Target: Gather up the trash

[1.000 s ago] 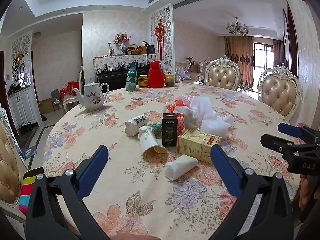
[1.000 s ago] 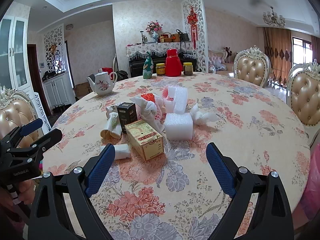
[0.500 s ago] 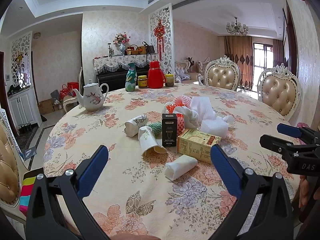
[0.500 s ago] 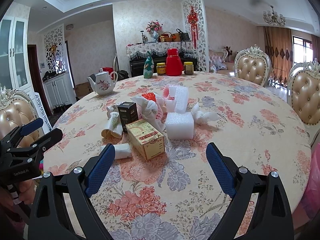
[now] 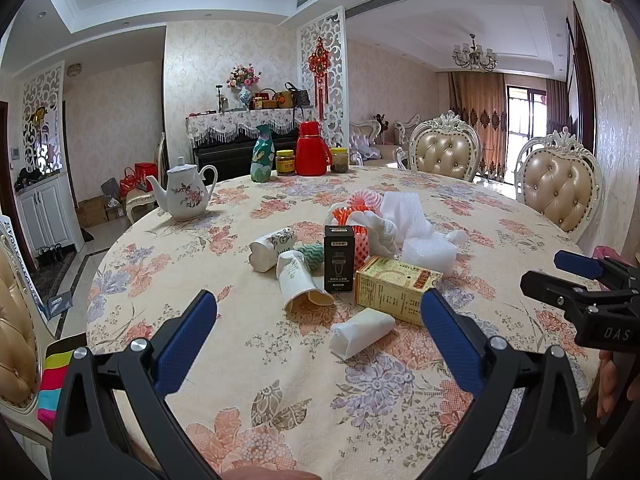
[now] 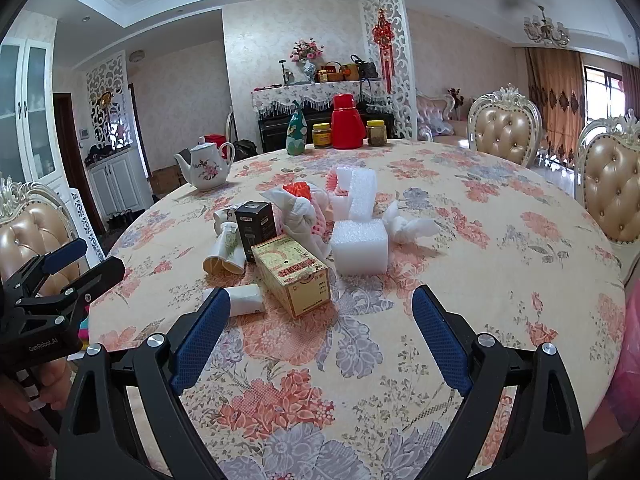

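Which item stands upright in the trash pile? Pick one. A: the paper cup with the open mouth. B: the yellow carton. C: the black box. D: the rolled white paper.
C: the black box stands on end, while the yellow carton, paper cup and rolled white paper lie flat.

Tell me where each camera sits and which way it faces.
Left wrist: on the left gripper, looking along its open fingers across the table at the trash pile; the right gripper and a hand show at right.
Right wrist: on the right gripper, facing the same pile from further right; the left gripper and a hand show at left.
Shared: yellow box, black box, teapot, red flask.
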The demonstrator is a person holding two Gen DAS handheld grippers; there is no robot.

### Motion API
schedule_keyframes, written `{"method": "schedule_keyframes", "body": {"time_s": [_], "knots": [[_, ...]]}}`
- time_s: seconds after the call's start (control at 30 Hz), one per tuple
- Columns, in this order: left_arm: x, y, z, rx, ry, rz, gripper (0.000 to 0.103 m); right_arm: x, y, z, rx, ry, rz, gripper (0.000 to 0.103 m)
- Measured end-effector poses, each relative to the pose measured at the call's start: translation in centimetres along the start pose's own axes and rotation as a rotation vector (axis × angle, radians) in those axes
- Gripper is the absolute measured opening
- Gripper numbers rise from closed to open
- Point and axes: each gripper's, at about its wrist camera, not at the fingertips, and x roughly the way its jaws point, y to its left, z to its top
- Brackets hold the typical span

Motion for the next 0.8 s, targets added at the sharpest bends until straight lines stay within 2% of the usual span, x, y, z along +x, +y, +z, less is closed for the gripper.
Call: {"method": "schedule_keyframes", "body": {"time_s": [0.8], "knots": [[0.14,-0.10,-0.11,-0.002,0.000,0.000,0.099,-0.02,0.04,-0.19,0.010,0.005,0.003,0.087]]}}
